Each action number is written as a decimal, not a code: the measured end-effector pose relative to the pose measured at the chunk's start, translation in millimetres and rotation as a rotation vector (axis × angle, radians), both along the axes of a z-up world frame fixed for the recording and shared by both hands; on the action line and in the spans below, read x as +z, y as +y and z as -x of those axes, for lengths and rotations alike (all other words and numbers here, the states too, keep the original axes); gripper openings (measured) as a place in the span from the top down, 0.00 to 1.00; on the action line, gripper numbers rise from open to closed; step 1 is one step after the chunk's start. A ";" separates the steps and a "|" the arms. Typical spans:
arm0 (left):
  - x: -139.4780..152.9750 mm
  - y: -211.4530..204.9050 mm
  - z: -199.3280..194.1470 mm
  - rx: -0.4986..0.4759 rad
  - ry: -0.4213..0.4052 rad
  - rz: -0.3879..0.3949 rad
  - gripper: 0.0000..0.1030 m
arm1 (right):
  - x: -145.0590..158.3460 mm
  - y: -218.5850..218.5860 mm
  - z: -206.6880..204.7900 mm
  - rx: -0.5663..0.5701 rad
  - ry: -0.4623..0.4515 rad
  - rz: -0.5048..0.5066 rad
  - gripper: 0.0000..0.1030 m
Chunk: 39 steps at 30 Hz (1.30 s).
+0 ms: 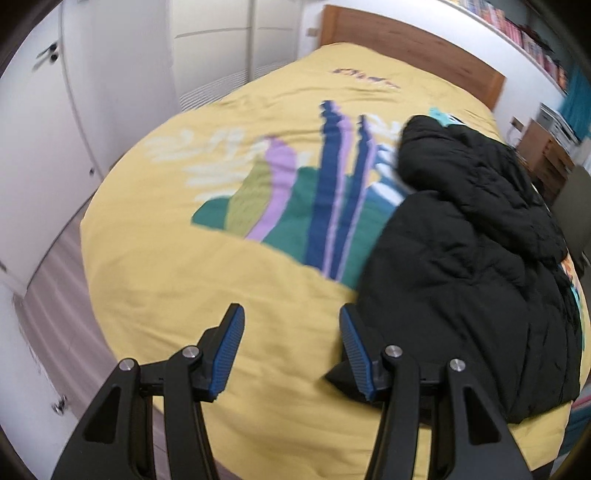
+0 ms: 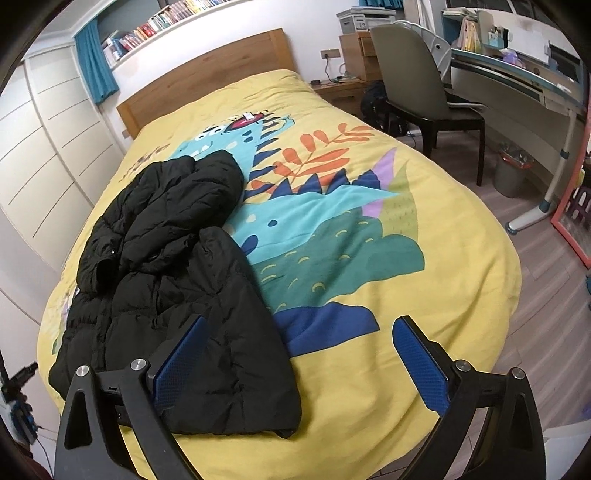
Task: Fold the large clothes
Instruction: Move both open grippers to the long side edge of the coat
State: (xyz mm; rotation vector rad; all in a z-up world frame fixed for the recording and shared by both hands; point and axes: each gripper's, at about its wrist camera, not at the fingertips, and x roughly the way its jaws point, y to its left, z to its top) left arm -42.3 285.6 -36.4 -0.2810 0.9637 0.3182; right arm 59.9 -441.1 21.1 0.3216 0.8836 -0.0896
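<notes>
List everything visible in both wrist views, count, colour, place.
jacket: 1, black puffer, lying partly folded on the bed's left half as the right wrist view shows it
duvet cover: 1, yellow with a dinosaur print, covering the bed
headboard: 1, brown wood, far end of the bed
wardrobe: 1, white, along the wall beside the bed
bookshelf: 1, white with multicoloured books, above the headboard
curtain: 1, teal, beside the bookshelf
chair: 1, grey-green seat, black legs, at the desk
desk: 1, white and blue, far right
bin: 1, grey, under the desk
printer: 1, grey-white, on a wooden cabinet
left gripper: 1, black with blue pads, open, above the bed's near edge
right gripper: 1, black with blue pads, open, over the jacket's hem
</notes>
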 end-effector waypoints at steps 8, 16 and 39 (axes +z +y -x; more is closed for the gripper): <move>-9.9 23.5 6.4 0.028 -0.064 0.170 0.50 | -2.0 -5.7 -5.4 -0.034 0.004 -0.053 0.02; -54.1 8.4 -29.0 -0.058 -0.024 0.482 0.50 | -38.8 9.2 -21.2 0.028 0.064 -0.198 0.01; -121.3 -4.5 -34.5 -0.140 0.061 0.875 0.49 | -149.9 60.6 -37.6 0.216 0.301 -0.441 0.01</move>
